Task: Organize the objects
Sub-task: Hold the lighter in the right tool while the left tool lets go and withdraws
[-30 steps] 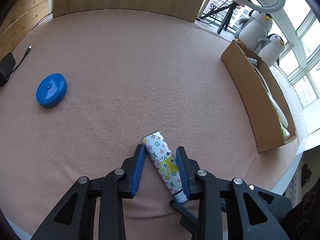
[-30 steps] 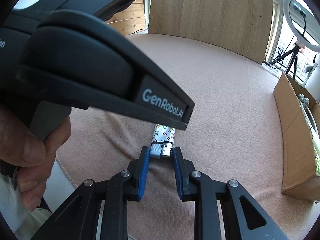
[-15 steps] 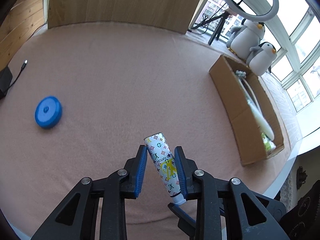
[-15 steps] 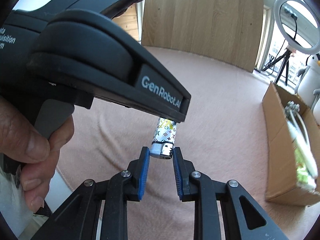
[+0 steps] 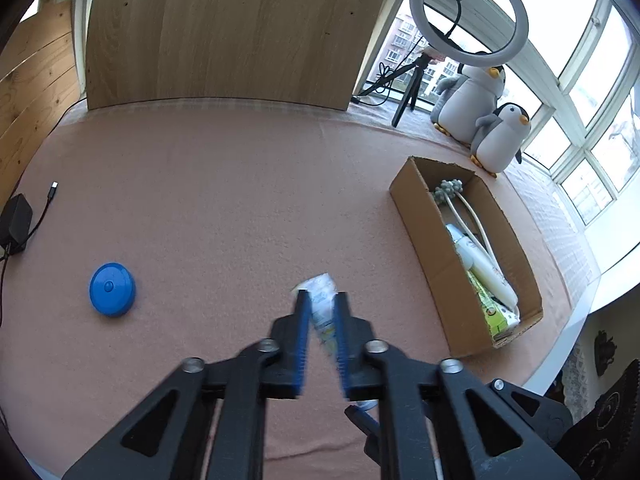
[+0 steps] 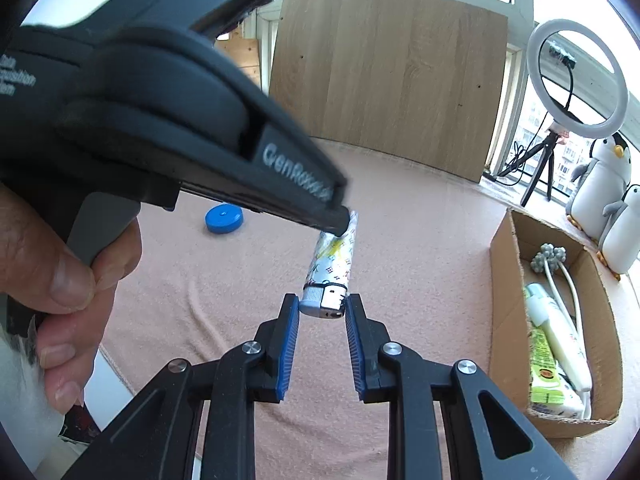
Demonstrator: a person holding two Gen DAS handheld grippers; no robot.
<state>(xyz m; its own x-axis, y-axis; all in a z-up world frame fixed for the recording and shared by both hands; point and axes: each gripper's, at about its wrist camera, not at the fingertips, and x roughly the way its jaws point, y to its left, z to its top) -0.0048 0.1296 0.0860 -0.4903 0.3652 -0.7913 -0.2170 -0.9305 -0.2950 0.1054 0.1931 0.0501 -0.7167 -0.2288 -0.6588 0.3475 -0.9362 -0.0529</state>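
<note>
Pink-clothed tabletop (image 5: 240, 200), cardboard box (image 5: 432, 280) at right: my left gripper (image 5: 322, 300) holds the patterned lighter (image 6: 332, 264) clamped in its jaws above the cloth, its metal head between my right gripper's (image 6: 322, 304) parted jaws.

Two hand-held grippers, matte black linkage arms with triangular cut-outs and silver round-head screws at the pivots; left gripper (image 5: 322, 312) and right gripper (image 6: 322, 312) each carry blue ribbed pads (image 6: 289, 354) on the inner finger faces. Left unit's black pistol-grip housing (image 6: 168, 120) bears white "GenRobot" lettering and a grey trigger, gripped by a hand (image 6: 52, 280).
</note>
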